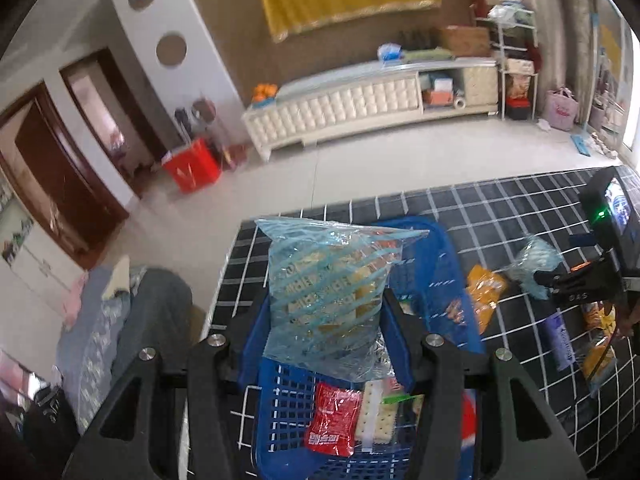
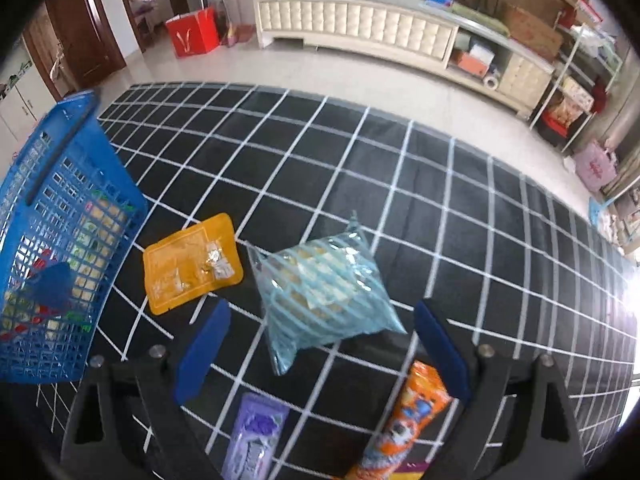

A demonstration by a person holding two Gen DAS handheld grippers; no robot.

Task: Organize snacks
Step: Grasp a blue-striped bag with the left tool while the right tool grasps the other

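My left gripper is shut on a clear blue-striped bag of crackers and holds it upright over the blue plastic basket. A red packet and a pack of white crackers lie in the basket below. My right gripper is open, its blue pads on either side of a second blue-striped bag lying on the table, apart from it. The left wrist view shows the right gripper at that second bag.
The table has a black cloth with a white grid. On it lie a yellow packet, a purple packet and an orange packet. The basket stands at the table's left end. Beyond are floor and a white cabinet.
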